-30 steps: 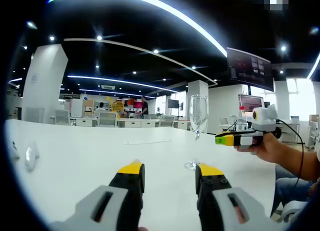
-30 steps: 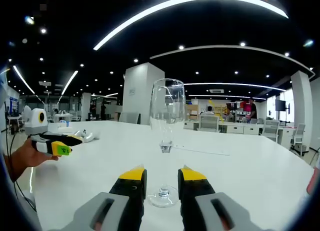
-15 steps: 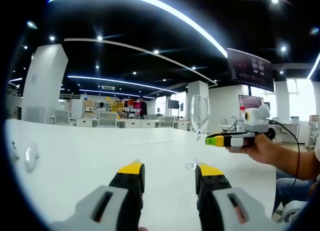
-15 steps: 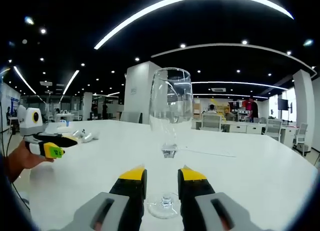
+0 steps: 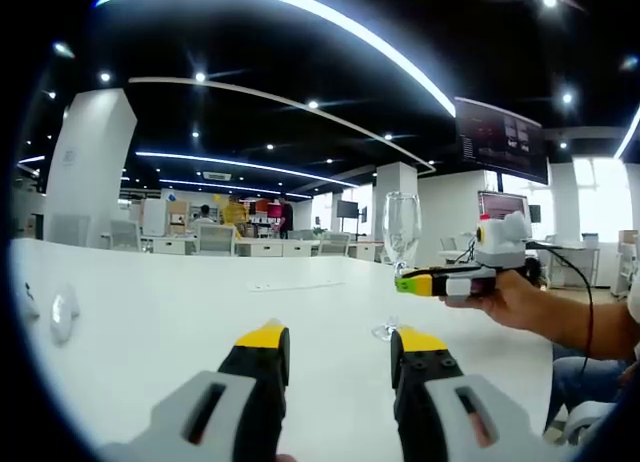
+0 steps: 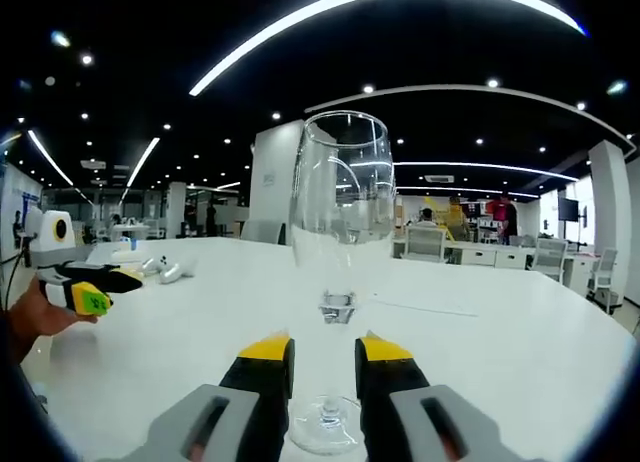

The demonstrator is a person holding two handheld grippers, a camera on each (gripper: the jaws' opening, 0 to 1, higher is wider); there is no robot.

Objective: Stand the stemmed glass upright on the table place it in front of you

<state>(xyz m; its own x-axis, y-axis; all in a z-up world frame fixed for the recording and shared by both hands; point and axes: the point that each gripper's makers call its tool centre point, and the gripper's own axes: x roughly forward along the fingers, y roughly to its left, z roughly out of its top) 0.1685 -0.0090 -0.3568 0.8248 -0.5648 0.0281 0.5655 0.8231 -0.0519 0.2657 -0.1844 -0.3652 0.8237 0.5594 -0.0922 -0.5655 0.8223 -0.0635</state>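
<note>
White worktop is spreading out under both cameras in a large open office. Nearest in the right gripper view, the right hand-held gripper is holding its yellow-tipped jaws parted, one on each side of the stem of the glass, with a small gap showing on both sides. That glass is standing upright on its round foot just ahead of the jaws. Nearest in the left gripper view, the left hand-held gripper is resting over bare worktop with its jaws spread wide and nothing between them. Further off, the glass is standing upright, with the right hand-held gripper reaching in at stem height, carried by a hand. Beyond, desks, chairs and white pillars are sitting under long ceiling lights.
</note>
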